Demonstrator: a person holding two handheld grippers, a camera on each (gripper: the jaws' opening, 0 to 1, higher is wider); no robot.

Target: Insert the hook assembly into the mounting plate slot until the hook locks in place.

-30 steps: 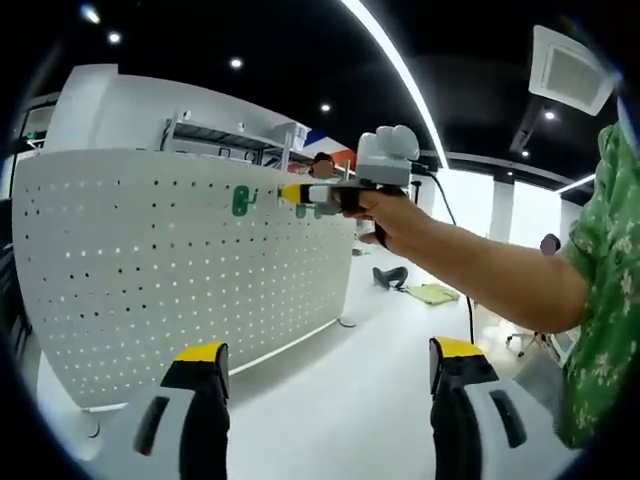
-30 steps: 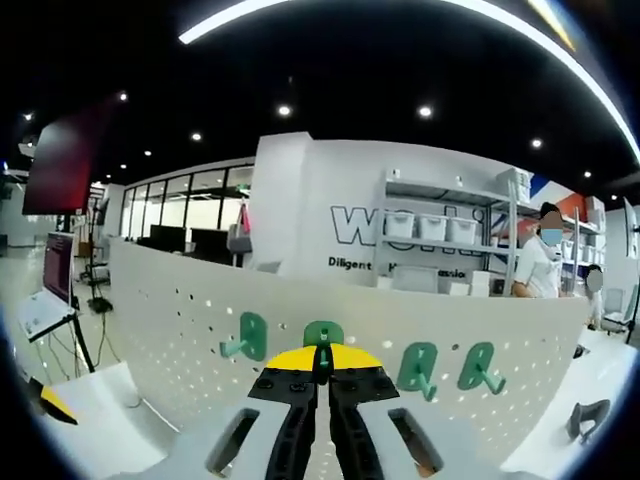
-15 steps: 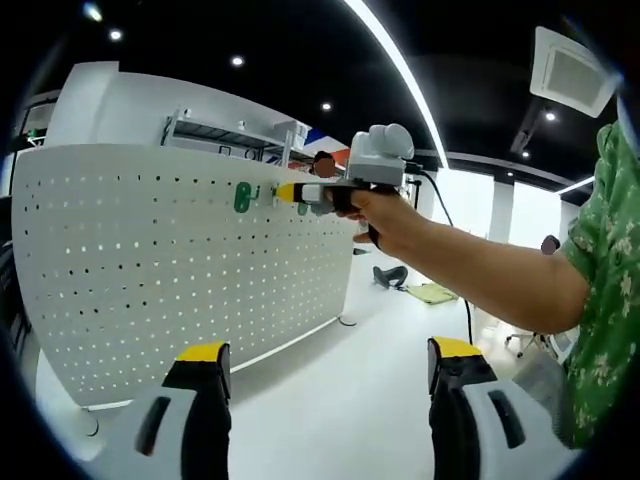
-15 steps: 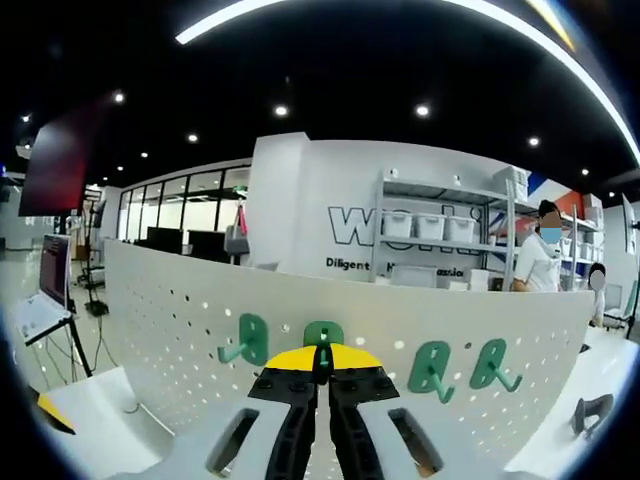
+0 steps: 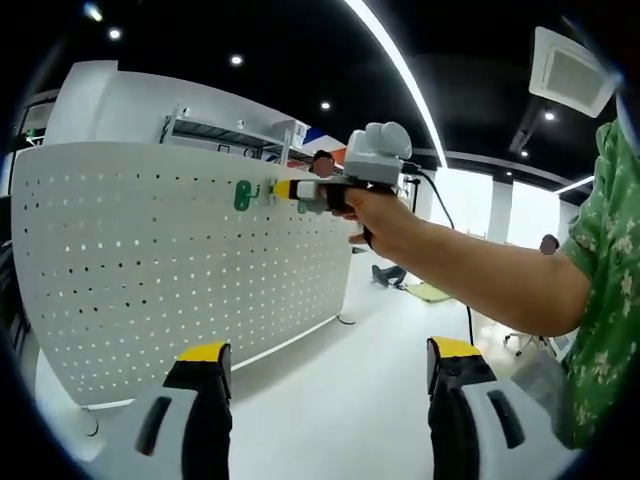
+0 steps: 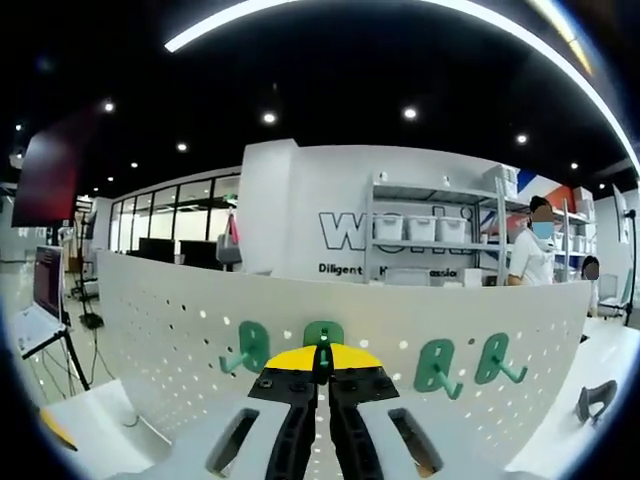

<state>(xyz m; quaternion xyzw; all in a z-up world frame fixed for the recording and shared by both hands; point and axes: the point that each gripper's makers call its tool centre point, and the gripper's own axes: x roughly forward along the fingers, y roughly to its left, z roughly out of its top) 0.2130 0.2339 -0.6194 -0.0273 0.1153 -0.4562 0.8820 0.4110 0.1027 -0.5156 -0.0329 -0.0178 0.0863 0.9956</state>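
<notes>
Between my right gripper's (image 6: 322,385) yellow-tipped jaws, which stand pressed together, I see a sliver of green hook (image 6: 323,352) pinched at the tips. I read that as clenched on the hook, with its rounded green top (image 6: 323,332) showing just above the yellow tips, right up against the white pegboard (image 6: 180,330). From this angle I cannot tell whether the hook is seated in the board's holes or only touching the face.

On either side of it, other green hooks already hang on the board near its top edge: one to the left (image 6: 248,347), and two to the right (image 6: 437,365) (image 6: 494,358), each with a prong sticking out toward me. Beyond the board stand a shelf rack with white bins (image 6: 432,230) and a person (image 6: 530,255) beside it.

From my left gripper's (image 5: 330,395) view, its own jaws stand wide apart with bare space between them, released and gripping nothing, hanging well short of the board. Further out, I see the right gripper (image 5: 330,185) held in the person's hand (image 5: 385,215), its yellow tip touching the pegboard (image 5: 150,270) high up near the top edge. One green hook (image 5: 243,194) sits on the board just left of that tip. The person's forearm runs back toward a green patterned sleeve (image 5: 605,300) at the right. White floor (image 5: 330,400) spreads under the board.
</notes>
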